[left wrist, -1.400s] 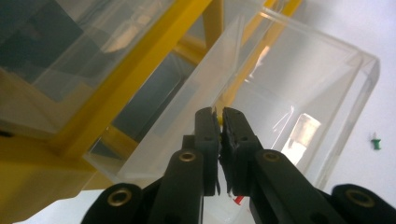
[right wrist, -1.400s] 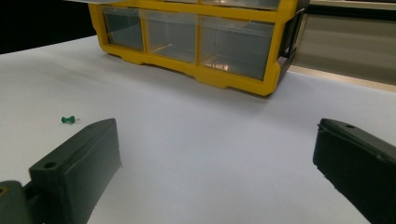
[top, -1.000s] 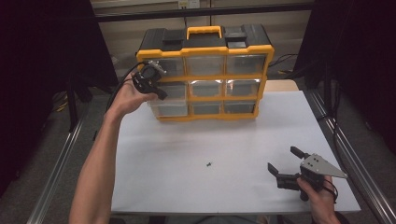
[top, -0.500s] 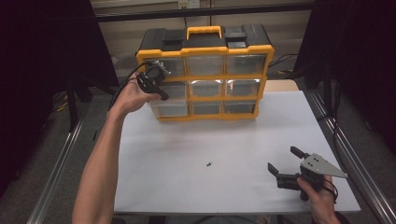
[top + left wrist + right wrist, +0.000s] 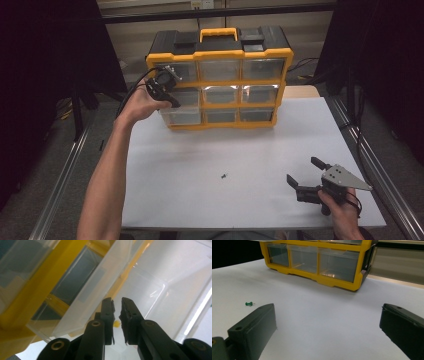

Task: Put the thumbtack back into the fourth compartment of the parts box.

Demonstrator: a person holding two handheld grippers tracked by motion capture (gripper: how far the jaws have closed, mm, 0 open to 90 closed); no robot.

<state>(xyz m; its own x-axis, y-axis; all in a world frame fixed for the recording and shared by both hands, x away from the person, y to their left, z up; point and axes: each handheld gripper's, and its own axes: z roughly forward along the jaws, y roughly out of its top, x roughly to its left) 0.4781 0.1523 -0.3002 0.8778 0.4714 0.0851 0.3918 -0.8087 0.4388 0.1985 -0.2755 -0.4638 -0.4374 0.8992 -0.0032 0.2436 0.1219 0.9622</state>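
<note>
A yellow and black drawer organizer (image 5: 220, 80) with clear drawers stands at the back of the white table (image 5: 240, 150). My left gripper (image 5: 172, 92) is raised against its left column, at the middle-left drawer. In the left gripper view a clear drawer front (image 5: 100, 282) sits just beyond my left gripper (image 5: 117, 301). Its jaws have just been opening and stand a narrow gap apart, with nothing between them. My right gripper (image 5: 302, 170) rests on the table at the front right, open and holding nothing (image 5: 327, 312). A small green push pin (image 5: 223, 176) lies on the table left of it (image 5: 249, 304).
Metal rails run along both sides of the table. A person's left forearm (image 5: 107, 170) crosses the table's left edge. Dark curtains close in both sides, and a cable (image 5: 131, 92) trails from the left gripper.
</note>
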